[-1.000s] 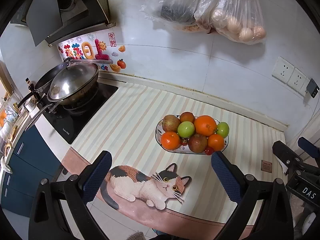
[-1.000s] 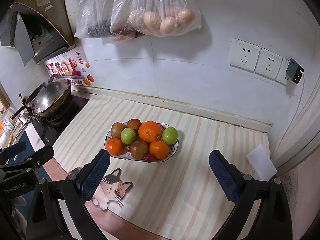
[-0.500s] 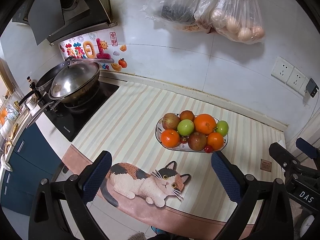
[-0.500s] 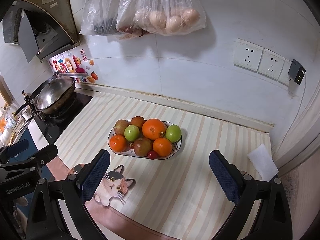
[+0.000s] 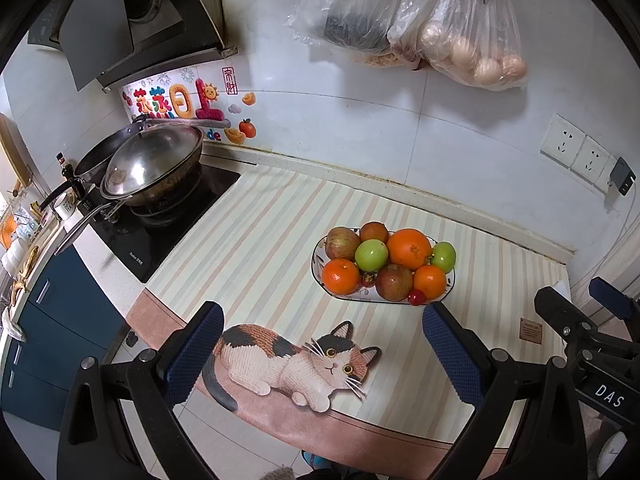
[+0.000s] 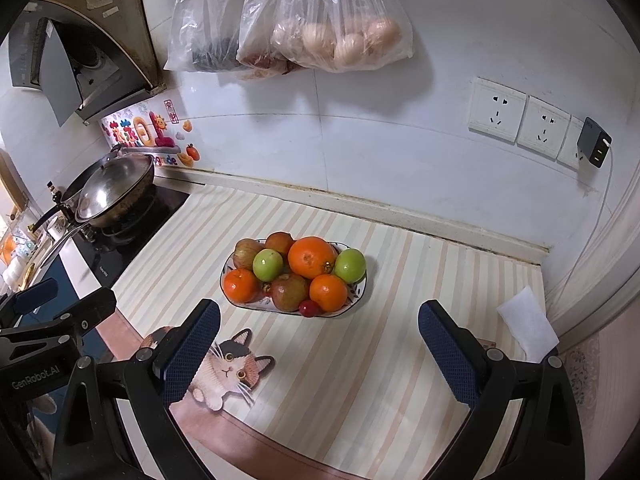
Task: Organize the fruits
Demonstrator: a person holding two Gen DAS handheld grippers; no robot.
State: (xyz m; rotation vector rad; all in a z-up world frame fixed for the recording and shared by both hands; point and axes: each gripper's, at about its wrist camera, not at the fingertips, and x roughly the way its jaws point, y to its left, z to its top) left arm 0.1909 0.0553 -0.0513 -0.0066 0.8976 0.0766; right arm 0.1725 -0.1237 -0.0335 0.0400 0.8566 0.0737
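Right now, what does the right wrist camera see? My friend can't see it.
A plate piled with oranges, green fruits and reddish fruits sits on a striped mat with a cat picture. The right gripper, open and empty, hangs in front of it.

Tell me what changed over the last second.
Both open tools, left and right, eased slightly closer to the patterned oval plate piled with oranges and green fruit. Nothing was gripped or released. The fruit, the cat-print striped mat and the steel wok stayed put.
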